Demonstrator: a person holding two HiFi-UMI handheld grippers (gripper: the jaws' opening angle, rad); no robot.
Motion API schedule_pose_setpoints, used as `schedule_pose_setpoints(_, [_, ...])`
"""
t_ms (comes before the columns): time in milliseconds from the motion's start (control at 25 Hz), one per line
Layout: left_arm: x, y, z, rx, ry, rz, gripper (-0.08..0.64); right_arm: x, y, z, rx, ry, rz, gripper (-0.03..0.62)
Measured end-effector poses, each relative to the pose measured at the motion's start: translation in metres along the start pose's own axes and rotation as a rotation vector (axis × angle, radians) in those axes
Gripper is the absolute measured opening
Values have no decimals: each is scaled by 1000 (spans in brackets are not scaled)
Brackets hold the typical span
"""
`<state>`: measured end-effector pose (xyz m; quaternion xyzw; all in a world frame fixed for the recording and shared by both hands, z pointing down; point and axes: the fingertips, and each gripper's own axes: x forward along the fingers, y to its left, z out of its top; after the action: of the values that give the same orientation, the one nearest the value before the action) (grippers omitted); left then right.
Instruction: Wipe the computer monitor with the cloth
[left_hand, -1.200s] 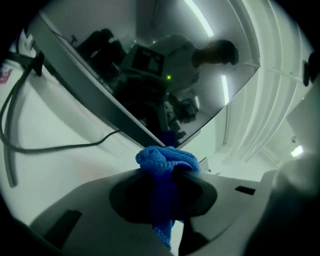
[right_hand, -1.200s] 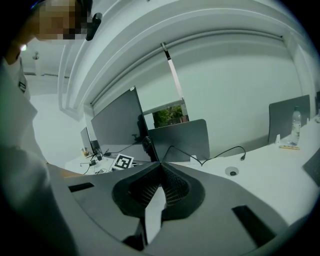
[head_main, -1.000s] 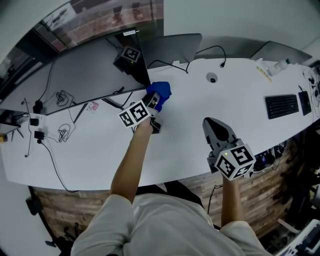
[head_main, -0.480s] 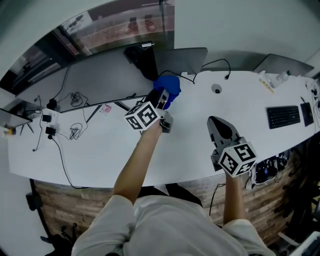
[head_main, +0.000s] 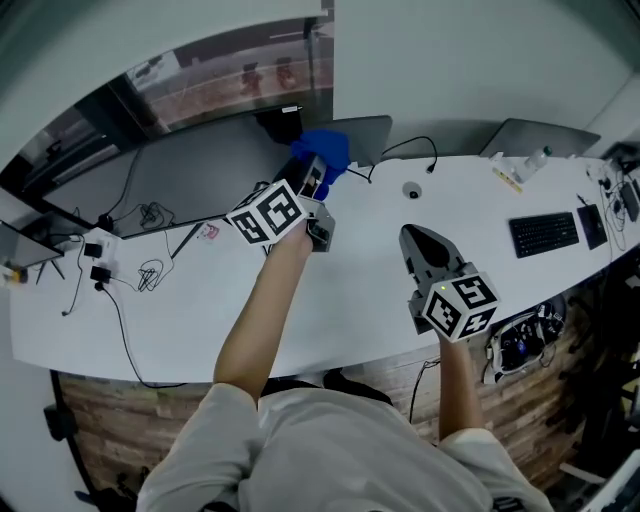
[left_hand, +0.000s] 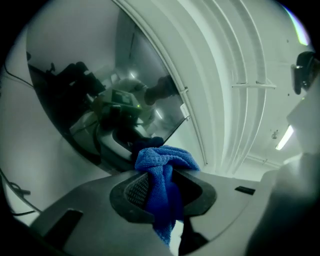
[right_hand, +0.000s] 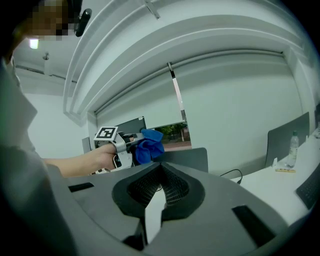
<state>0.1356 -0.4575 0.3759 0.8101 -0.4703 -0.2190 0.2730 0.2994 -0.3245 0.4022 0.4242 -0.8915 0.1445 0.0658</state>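
Note:
My left gripper is shut on a bunched blue cloth and holds it against the top right corner of the big dark monitor. In the left gripper view the cloth fills the gap between the jaws, and the glossy screen reflects the gripper just beyond it. My right gripper hovers over the white desk to the right, shut with nothing in it. Its own view shows its closed jaws, with the left gripper and the cloth beyond them.
A second grey monitor back stands right behind the cloth, and a third farther right. A black keyboard and a bottle lie at the right. Loose cables trail under the big monitor at the left.
My left gripper has carried the cloth up the monitor's right edge, from near the desk to its top corner. The right gripper has stayed about where it was.

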Motion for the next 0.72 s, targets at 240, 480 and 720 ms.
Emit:
schedule_pose_setpoints(240, [-2, -42, 42, 1, -54, -84, 114, -10, 15, 26, -34, -43, -23, 14])
schedule_pose_setpoints(480, [-16, -81, 84, 113, -76, -166, 114, -14, 39, 44, -59, -72, -33, 14])
schedule_pose_setpoints(720, [-72, -78, 125, 240, -105, -180, 115, -7, 77, 53, -80, -94, -42, 14])
